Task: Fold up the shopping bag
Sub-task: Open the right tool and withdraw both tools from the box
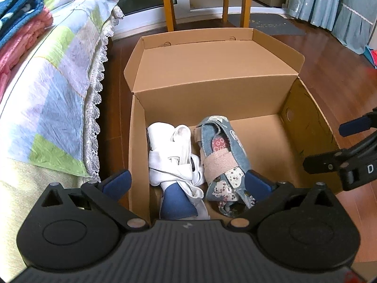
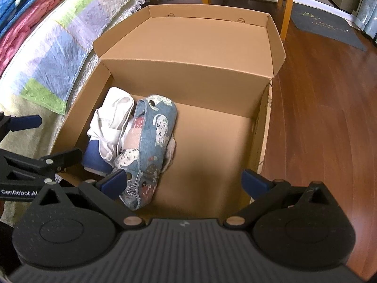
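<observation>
An open cardboard box (image 1: 212, 99) stands on the wooden floor beside a bed. Inside at its left lie a rolled white fabric bag (image 1: 174, 160) with a blue patch and a rolled blue patchwork bag (image 1: 226, 155). Both also show in the right wrist view, the white bag (image 2: 113, 122) and the patchwork bag (image 2: 150, 146). My left gripper (image 1: 188, 184) is open and empty, hovering above the box's near edge over the two bags. My right gripper (image 2: 183, 184) is open and empty, above the box's near right part, next to the patchwork bag.
A bed with a patchwork quilt (image 1: 54, 89) and lace trim borders the box on the left, with folded pink and blue towels (image 1: 21, 28) on it. A wooden chair (image 1: 205, 0) stands behind the box. A grey mat (image 2: 327, 28) and curtains (image 1: 329, 2) lie at the right.
</observation>
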`<state>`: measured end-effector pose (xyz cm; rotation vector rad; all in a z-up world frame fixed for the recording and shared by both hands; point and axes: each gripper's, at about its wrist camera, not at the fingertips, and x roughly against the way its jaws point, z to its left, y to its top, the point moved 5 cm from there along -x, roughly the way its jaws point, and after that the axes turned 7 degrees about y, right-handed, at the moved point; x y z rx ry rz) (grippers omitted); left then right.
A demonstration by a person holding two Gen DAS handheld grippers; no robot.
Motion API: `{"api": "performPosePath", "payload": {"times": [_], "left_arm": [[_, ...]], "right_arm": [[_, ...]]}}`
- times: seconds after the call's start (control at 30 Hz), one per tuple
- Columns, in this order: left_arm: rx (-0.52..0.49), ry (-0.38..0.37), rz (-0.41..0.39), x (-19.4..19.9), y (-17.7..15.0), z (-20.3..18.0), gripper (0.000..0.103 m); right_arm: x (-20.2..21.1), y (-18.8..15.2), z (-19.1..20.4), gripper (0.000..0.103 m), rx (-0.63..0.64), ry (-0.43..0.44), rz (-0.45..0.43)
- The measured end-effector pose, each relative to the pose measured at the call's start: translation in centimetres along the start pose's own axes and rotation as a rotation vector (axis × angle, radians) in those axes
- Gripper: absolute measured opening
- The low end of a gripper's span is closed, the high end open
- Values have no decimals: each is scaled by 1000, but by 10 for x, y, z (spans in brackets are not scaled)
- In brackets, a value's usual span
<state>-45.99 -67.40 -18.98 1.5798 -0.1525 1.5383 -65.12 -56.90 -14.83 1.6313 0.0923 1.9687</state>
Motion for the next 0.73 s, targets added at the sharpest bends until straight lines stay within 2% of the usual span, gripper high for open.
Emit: {"api": "performPosePath", "payload": {"times": [0.57,0.73], "left_arm": [[2,-5,-2,-1,0,-2,102],[-10,20,-10,0,0,-3,102]], "right_arm": [[-2,-4,-1,102,-4,4,15],[-2,-4,-1,102,-1,0,17]]}}
